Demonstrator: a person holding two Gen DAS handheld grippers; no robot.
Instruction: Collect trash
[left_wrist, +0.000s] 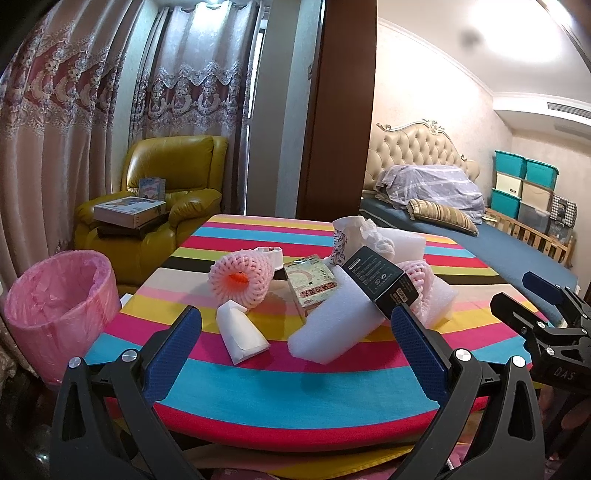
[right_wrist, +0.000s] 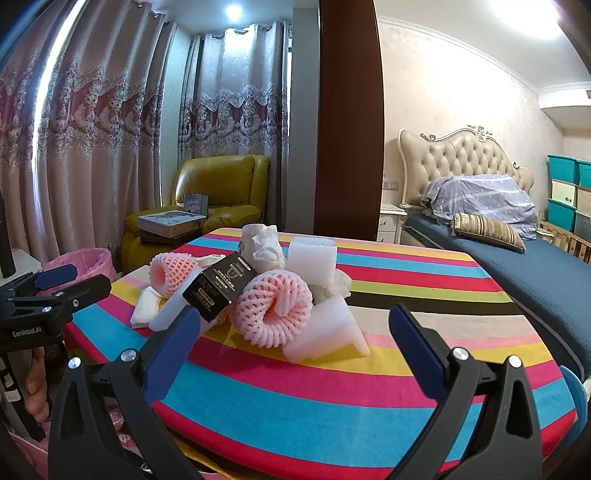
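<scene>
My left hand-held gripper (left_wrist: 295, 332) hangs over the near edge of the striped worktop (left_wrist: 295, 398) with its jaws spread wide and nothing between them. My right hand-held gripper (right_wrist: 295, 332) is the same: wide open, empty, low over the near edge.

The trash lies in a heap just ahead of both. Ahead of the left one sits a folded white paper (left_wrist: 242, 334), and beyond it a pink foam net (left_wrist: 240, 282). A white foam block (left_wrist: 336, 325) lies close to its right finger, with a black box (left_wrist: 380, 280) resting on top and a small green carton (left_wrist: 310, 282) beside it. Ahead of the right one, a second pink net (right_wrist: 273, 312) leans on a foam wedge (right_wrist: 328, 330).

The pink bin (left_wrist: 59, 306) stands off the worktop, to the left of my left one.
</scene>
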